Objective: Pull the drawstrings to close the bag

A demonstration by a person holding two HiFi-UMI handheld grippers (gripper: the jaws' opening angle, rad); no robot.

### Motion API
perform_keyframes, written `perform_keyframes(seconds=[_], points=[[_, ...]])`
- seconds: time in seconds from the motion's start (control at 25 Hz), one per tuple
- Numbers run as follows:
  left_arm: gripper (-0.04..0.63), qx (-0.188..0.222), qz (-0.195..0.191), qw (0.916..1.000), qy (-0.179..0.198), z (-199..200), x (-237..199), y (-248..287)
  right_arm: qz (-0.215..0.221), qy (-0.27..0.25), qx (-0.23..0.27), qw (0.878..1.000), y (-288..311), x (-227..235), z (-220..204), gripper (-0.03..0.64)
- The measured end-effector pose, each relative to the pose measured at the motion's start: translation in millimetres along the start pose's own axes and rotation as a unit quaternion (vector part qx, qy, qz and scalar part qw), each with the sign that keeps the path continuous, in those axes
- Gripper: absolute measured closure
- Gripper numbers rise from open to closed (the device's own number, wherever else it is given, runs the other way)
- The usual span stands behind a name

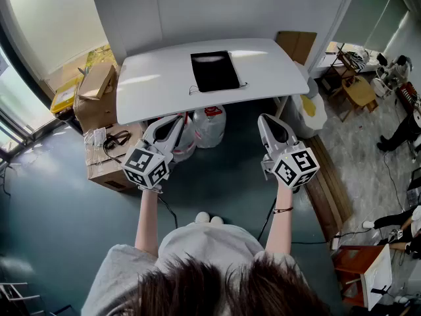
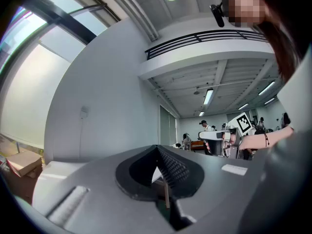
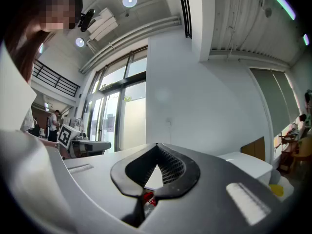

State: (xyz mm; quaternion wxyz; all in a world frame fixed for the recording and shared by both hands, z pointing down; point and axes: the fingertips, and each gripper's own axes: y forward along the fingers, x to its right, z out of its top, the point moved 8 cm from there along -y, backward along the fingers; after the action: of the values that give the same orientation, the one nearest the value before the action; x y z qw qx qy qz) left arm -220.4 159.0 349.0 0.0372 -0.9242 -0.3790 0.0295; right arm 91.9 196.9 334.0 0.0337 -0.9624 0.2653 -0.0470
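Observation:
A flat black bag [image 1: 214, 71] lies on the white table [image 1: 151, 84], with a thin drawstring [image 1: 195, 90] trailing from its near left corner. Both grippers hang in front of the table's near edge, below it and well short of the bag. My left gripper [image 1: 179, 118] [image 2: 157, 147] is shut with nothing between its jaws. At the same height, my right gripper [image 1: 263, 118] [image 3: 157, 146] is also shut and empty. Both gripper views point upward at walls and ceiling, so the bag is hidden in them.
Cardboard boxes [image 1: 99, 91] are stacked left of the table. Large plastic water bottles [image 1: 209, 125] stand under its front edge. A yellow and white object [image 1: 310, 108] and a wooden bench [image 1: 329, 176] sit at the right. Other people and furniture are far right.

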Motion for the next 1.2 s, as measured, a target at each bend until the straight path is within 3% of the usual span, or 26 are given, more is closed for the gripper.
perform_keyframes(seconds=[0.72,1.2], points=[[0.600,0.000,0.001,0.9999,-0.012,0,14,0,0.001,0.000,-0.008,1.000,-10,10,2,0.606],[0.600,0.000,0.018,0.9997,-0.019,-8,29,5,0.035,0.007,-0.007,0.999,-10,22,-4,0.604]])
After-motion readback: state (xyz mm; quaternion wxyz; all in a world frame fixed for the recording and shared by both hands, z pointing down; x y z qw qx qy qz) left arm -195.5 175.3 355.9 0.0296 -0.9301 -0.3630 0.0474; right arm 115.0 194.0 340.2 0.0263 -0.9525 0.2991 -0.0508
